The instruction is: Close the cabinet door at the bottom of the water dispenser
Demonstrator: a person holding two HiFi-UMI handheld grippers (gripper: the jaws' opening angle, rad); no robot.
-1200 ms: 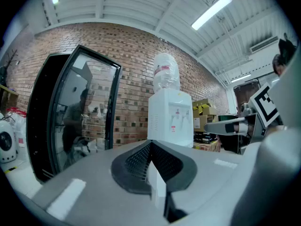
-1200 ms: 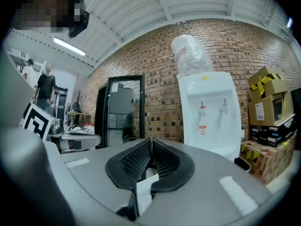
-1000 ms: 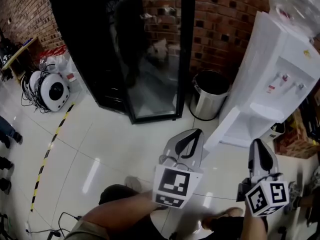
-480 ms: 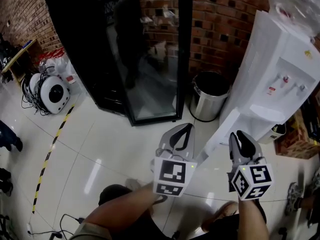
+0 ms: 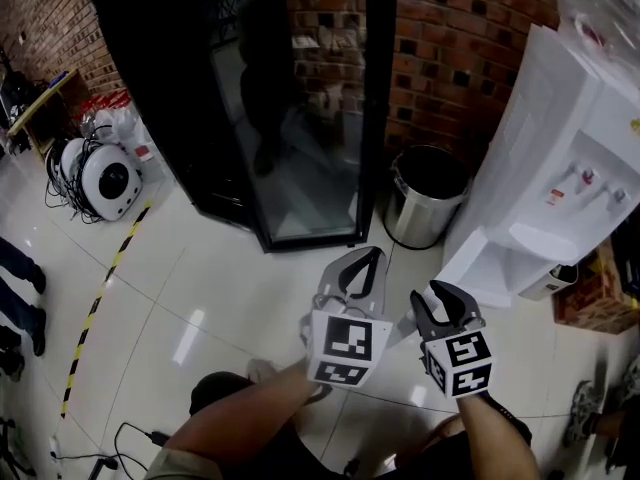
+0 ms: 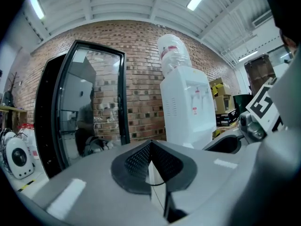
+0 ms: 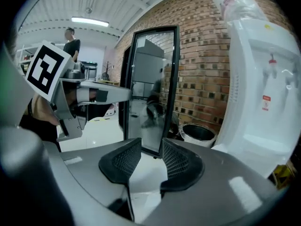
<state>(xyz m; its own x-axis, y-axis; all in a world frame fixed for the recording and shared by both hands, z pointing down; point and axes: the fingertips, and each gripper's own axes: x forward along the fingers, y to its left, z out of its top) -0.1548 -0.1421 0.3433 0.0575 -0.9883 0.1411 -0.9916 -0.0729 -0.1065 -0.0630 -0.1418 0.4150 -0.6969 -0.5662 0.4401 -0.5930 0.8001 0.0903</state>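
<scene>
Cabinet door (image 5: 468,260) hangs swung out at lower right of head view, below water dispenser (image 5: 575,138). Right gripper (image 5: 442,296) sits near its free edge, jaws opening, nothing between them. Left gripper (image 5: 362,260) is closed and empty. Risk: a glancing push slips off the edge, or the door rebounds unlatched.

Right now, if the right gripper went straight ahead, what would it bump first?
Probably the white floor, just short of the black-framed glass door, though depth is unclear. On the right gripper the jaws are opening, with nothing between them.
</scene>
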